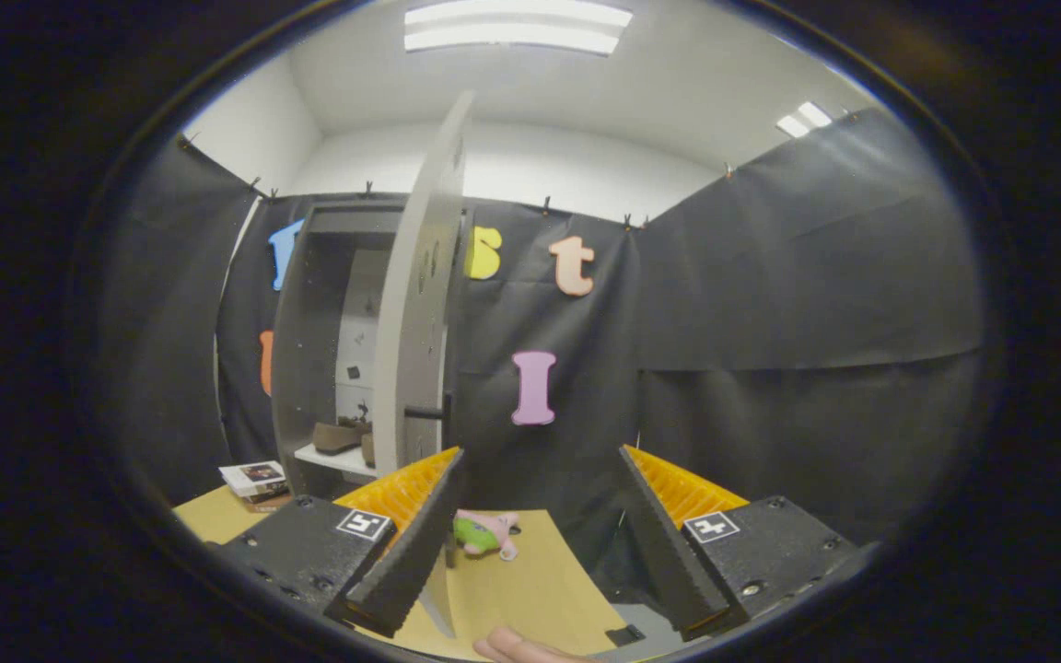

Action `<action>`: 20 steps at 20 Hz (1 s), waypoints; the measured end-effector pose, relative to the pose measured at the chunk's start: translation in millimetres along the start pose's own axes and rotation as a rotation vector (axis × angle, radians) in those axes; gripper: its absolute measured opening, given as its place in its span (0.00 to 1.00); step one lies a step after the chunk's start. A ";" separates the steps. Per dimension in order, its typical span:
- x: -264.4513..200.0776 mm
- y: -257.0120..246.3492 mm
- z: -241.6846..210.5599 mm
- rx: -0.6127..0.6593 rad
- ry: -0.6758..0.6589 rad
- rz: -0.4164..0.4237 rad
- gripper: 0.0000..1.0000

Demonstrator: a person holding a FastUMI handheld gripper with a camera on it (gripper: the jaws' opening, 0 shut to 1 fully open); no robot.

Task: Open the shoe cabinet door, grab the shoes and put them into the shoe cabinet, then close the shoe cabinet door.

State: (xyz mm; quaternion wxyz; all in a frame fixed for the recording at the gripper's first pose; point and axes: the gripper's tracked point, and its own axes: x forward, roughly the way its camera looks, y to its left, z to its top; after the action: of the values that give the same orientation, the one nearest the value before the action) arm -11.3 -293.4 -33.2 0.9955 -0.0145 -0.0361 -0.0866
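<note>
Open tool (542, 525) empty; door (420, 304) ajar beyond

Bright ceiling light panels (517, 28) wash out overhead and light the white upper walls evenly. The shoe cabinet (328, 350) interior sits in shadow. Fisheye distortion bends the cabinet door (420, 304), and detail is soft and dim toward the rim.

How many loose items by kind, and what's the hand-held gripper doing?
Shoes on the cabinet shelf: 2
Stacked books beside the cabinet: 2
Plush toy on the floor: 1
Total: 5
Hand-held gripper: open, empty, before the open door.
</note>
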 end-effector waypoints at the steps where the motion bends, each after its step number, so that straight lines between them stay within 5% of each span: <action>1: 13.1 -1.4 -10.4 0.013 0.032 0.011 1.00; 8: 61.0 11.9 -55.1 -0.009 0.129 0.026 0.96; 20: 49.5 76.6 -56.7 0.048 0.102 0.143 0.92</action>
State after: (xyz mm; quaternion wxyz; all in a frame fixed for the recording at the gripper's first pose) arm 54.6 -228.5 -87.8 0.9997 0.0112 0.0137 -0.0153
